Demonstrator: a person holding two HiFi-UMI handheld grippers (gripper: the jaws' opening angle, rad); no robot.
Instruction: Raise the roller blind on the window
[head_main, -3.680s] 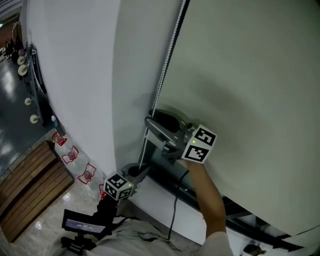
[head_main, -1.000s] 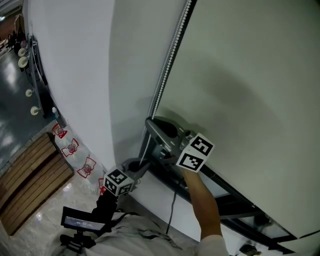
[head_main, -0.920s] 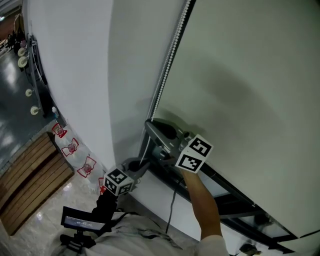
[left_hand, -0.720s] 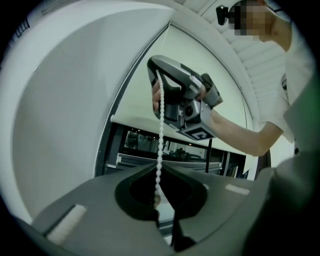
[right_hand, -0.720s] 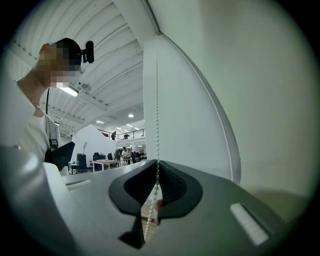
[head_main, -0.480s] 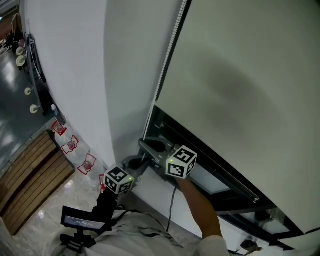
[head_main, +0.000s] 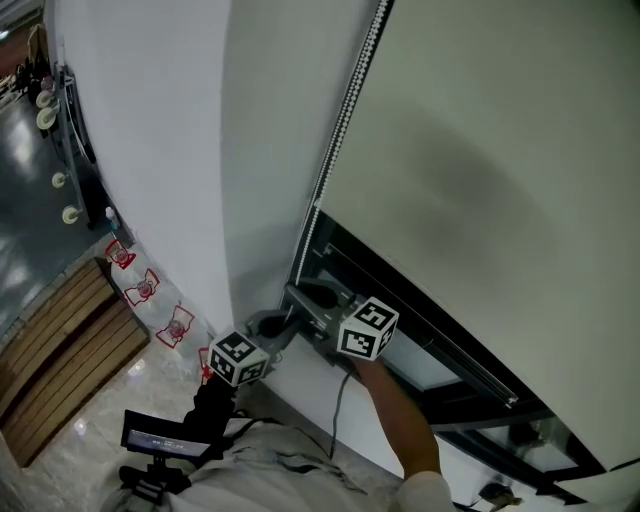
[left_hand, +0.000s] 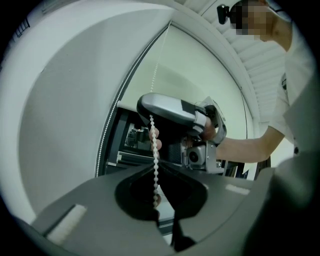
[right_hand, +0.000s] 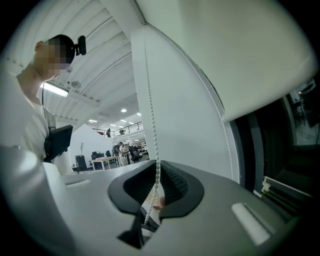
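Since a second ago my right gripper (right_hand: 157, 173) has dropped down the bead chain (head_main: 345, 110), and the roller blind (head_main: 500, 150) has gone up. Its bottom edge (head_main: 408, 276) now clears a dark strip of window (head_main: 400, 300). That chain runs along the blind's left edge, white wall (head_main: 150, 150) beside it, with a long free stretch above both grippers. My right jaws, just easing apart, are nearly together, the chain pinched between them. My left gripper (left_hand: 156, 169) sits just below, near the window's lower left corner, its jaws pressed together on the same chain.
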